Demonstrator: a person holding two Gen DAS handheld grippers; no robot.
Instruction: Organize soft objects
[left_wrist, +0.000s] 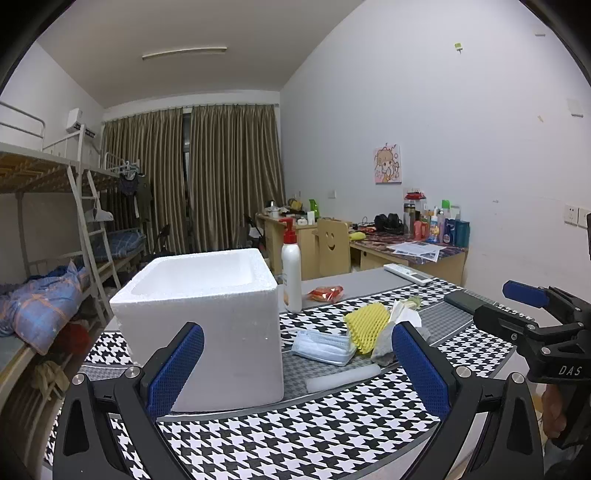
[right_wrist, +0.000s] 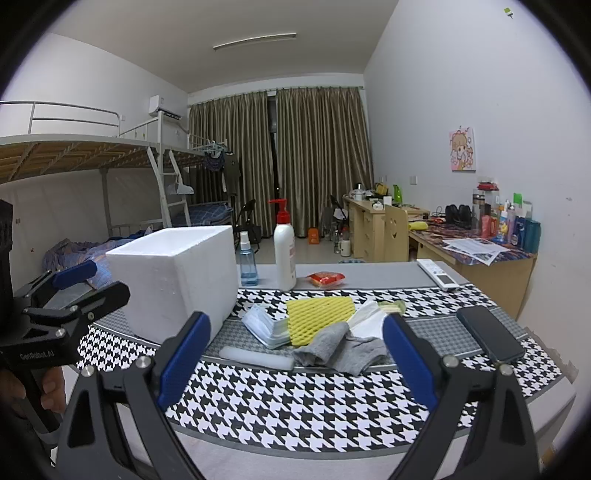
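A pile of soft things lies on the houndstooth cloth: a pack of face masks, a yellow foam net, a grey sock and white tissue. A white foam stick lies in front of the pile. Left of the pile stands an open white foam box. My left gripper is open and empty, near the box's front right corner. My right gripper is also open and empty, short of the sock and the stick. In the left wrist view the masks, net and sock show between the pads.
Behind the pile stand a white pump bottle and a blue spray bottle, with a red packet beside them. A remote and a dark phone lie at the right. Beds and desks fill the room beyond.
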